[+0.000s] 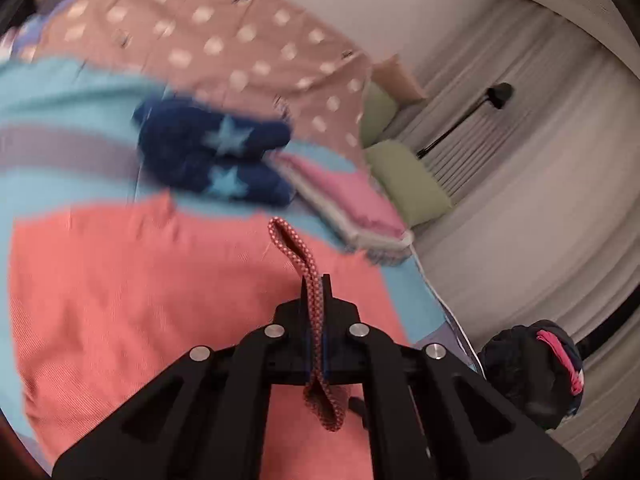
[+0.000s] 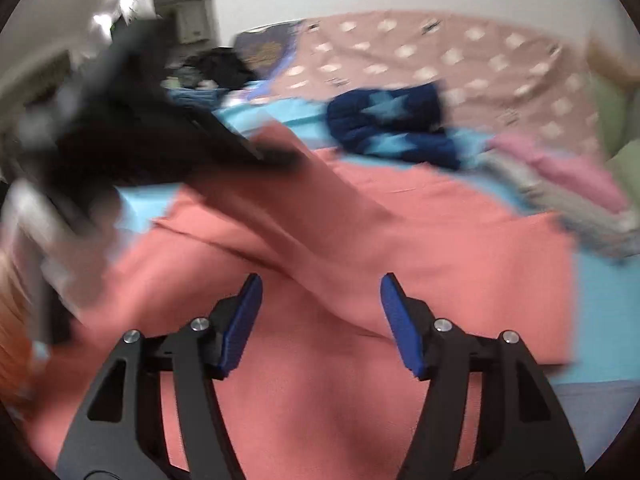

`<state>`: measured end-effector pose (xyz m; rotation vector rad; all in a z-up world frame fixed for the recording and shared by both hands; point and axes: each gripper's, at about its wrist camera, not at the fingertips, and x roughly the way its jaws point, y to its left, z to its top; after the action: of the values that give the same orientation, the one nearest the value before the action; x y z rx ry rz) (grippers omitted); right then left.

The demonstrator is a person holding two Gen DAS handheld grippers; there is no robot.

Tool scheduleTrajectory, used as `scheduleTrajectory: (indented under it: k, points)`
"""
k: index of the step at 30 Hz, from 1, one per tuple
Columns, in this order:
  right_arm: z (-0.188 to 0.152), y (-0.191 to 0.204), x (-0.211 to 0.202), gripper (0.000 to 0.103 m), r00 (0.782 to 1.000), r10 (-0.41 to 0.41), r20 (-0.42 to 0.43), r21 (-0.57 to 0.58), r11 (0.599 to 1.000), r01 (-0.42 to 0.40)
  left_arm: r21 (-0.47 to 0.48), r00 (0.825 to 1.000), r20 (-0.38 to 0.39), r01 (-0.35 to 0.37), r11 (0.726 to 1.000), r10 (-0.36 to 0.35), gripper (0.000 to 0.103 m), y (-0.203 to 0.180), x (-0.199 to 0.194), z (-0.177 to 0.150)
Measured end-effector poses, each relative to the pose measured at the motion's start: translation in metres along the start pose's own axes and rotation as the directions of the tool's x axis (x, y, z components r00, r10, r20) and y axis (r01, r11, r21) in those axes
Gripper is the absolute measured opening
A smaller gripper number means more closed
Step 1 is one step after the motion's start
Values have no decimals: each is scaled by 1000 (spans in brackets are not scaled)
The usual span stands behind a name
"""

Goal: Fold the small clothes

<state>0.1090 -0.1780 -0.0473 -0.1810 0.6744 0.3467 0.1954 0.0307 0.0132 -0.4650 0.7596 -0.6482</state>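
A coral-pink ribbed cotton garment [image 2: 320, 360] lies spread across a bed covered with a blue striped blanket [image 1: 60, 92], one edge of it lifted by the left claw [image 1: 316, 292], which is clamped tight on a red-and-white checked fabric loop [image 1: 298, 252]. The right claw [image 2: 320, 320] hangs wide over the cloth, gripping nothing. Navy knitted socks with pale blue stars [image 1: 216, 156] rest beyond, beside a folded pink-and-grey piece [image 1: 352, 204].
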Motion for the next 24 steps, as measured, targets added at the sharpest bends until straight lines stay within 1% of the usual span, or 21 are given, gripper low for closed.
scheduleTrajectory:
  k: [1, 2, 3, 4, 6, 8, 10, 12, 15, 16, 17, 18, 19, 20, 22, 24]
  points:
    - [-3, -7, -3, 69, 999, -53, -5, -14, 999, 53, 29, 1000, 31, 0, 1000, -1, 3, -10, -12, 10]
    - [-10, -21, -7, 69, 991, -129, -22, -19, 992, 128, 51, 998, 59, -4, 999, 1, 3, -16, -24, 18]
    - [-15, -33, -9, 70, 985, -169, -42, 0, 986, 170, 75, 995, 96, -18, 997, 11, 3, -22, -39, 27]
    - [-18, -41, -10, 70, 981, -185, -56, 20, 982, 187, 90, 992, 124, -30, 995, 19, 3, -24, -51, 33]
    - [-30, -70, -8, 70, 971, -208, -114, 120, 968, 221, 103, 987, 159, -54, 993, 37, 3, -23, -69, 42]
    - [-38, -86, -3, 70, 964, -218, -155, 184, 952, 245, 97, 978, 187, -111, 989, 91, 3, -14, -83, 44]
    - [-41, -90, 0, 70, 964, -210, -162, 207, 948, 242, 71, 973, 186, -153, 986, 138, 3, 1, -87, 42]
    - [-43, -89, 3, 70, 968, -192, -164, 217, 950, 225, 32, 970, 165, -186, 982, 178, 3, 21, -87, 35]
    - [-40, -82, 5, 70, 971, -177, -158, 194, 959, 206, -14, 964, 111, -244, 970, 244, 3, 51, -78, 23]
    - [-39, -79, 5, 70, 972, -178, -155, 181, 962, 205, -26, 958, 97, -268, 963, 269, 3, 60, -76, 20]
    - [-37, -76, 6, 70, 972, -179, -152, 173, 963, 205, -39, 949, 84, -303, 952, 305, 5, 70, -73, 15]
    - [-35, -72, 5, 70, 972, -180, -150, 166, 965, 204, -48, 941, 78, -327, 944, 330, 11, 77, -70, 15]
    - [-36, -72, 5, 70, 972, -182, -149, 164, 965, 206, -62, 929, 70, -358, 931, 362, 19, 86, -69, 12]
    - [-36, -73, 6, 70, 971, -184, -151, 166, 964, 208, -73, 920, 66, -382, 921, 387, 24, 93, -70, 9]
    - [-38, -75, 8, 70, 969, -187, -162, 179, 960, 215, -92, 897, 55, -432, 897, 438, 37, 106, -70, -1]
    - [-42, -82, 9, 70, 966, -188, -179, 205, 953, 223, -90, 881, 35, -467, 879, 472, 42, 116, -67, -10]
